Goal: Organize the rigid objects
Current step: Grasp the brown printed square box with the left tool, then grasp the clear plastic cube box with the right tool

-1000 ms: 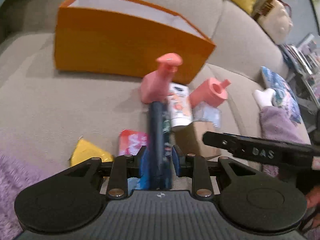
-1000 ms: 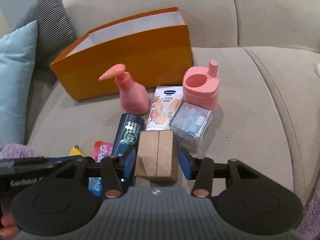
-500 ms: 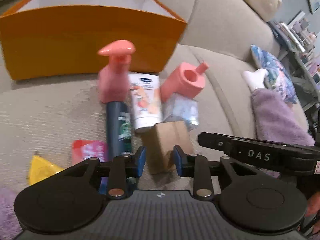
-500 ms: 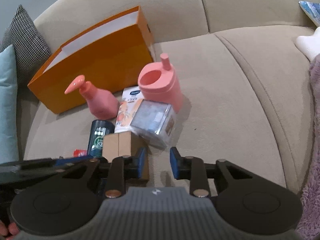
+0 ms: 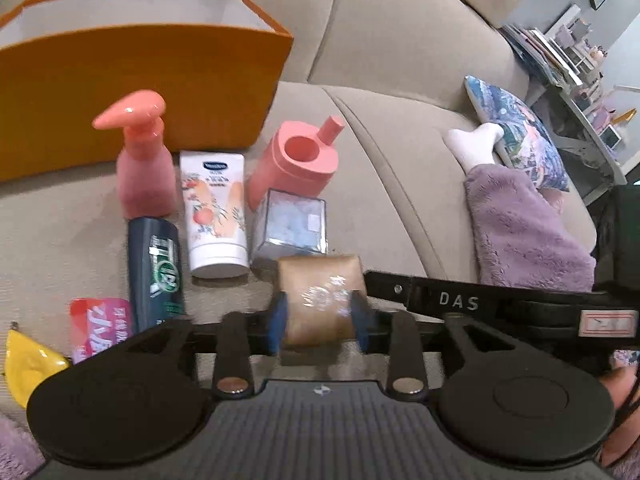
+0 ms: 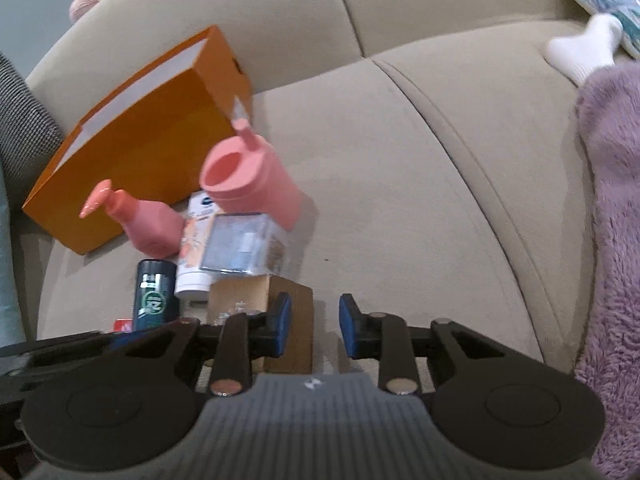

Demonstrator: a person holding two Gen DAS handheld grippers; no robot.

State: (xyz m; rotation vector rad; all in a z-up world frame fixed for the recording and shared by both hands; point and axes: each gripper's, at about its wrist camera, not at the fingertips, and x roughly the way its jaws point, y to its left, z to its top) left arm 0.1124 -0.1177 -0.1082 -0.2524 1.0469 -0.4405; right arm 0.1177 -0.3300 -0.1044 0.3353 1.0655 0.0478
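Observation:
A brown cardboard box [image 5: 322, 300] stands on the beige sofa seat [image 6: 400, 200]. My left gripper [image 5: 319, 321] has it between its blue pads while the jaws are opening; blur hides whether the pads press. In the right wrist view the brown box [image 6: 240, 300] lies left of my right gripper [image 6: 314, 326], whose jaws are closing with only sofa in the gap. Behind the box lie a clear box [image 5: 292, 226], a white tube [image 5: 216, 216], a dark can [image 5: 156, 272], a pink pump bottle [image 5: 146, 172] and a pink container [image 5: 296, 164].
An open orange box [image 5: 140, 92] stands at the back against the sofa's backrest. A red packet [image 5: 100, 332] and a yellow packet [image 5: 28, 364] lie at the left. A purple fluffy blanket [image 6: 616, 240] and a patterned pillow [image 5: 520, 132] lie to the right.
My left gripper left the dark can, moved right to the brown box and widened around it. My right gripper slid right off the box and its jaws narrowed.

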